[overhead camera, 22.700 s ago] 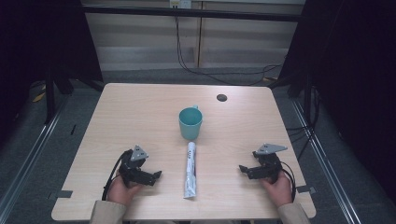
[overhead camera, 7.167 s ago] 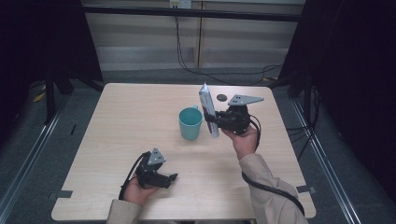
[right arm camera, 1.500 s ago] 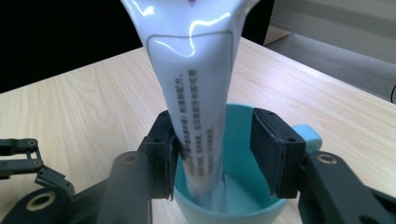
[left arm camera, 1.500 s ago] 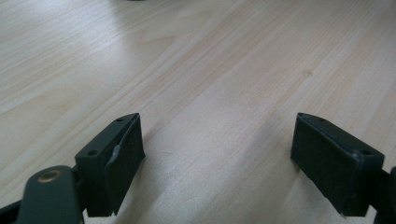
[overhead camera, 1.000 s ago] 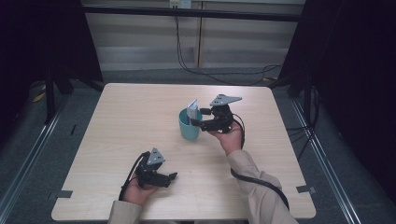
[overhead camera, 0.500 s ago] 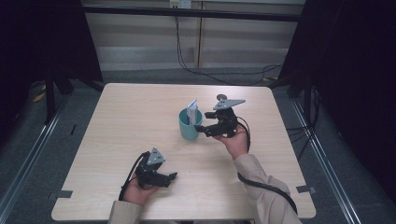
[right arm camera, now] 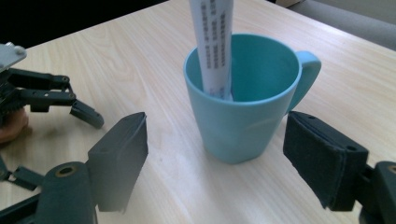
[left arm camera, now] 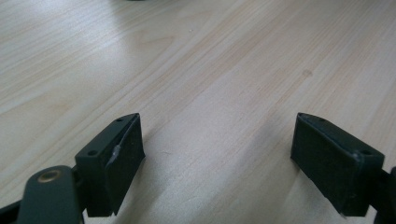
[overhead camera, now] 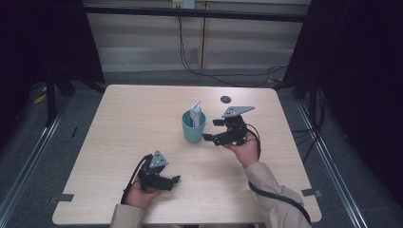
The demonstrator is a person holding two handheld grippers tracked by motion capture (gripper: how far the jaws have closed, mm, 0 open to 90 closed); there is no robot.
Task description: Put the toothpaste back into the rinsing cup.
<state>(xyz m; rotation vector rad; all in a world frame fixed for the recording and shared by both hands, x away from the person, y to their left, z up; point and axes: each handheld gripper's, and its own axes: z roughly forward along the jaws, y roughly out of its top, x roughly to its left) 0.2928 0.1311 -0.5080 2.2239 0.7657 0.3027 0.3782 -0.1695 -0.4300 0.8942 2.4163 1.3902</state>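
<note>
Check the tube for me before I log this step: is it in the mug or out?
In. The white tube stands inside the teal mug, leaning on its rim; the right gripper is open.

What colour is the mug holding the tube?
Teal, plain: the mug shows best in the right gripper view, with the white tube standing inside.

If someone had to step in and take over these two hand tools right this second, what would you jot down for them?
Right gripper: fingers open, holding nothing, beside the teal plastic mug.
Left gripper: fingers open, holding nothing, low over the light wooden table near the front edge.
Things: the white printed tube stands in the mug, leaning on its rim, top end sticking out.
Done: tube is in the mug and let go.
Left: probably just draw the right gripper back without knocking the mug.
</note>
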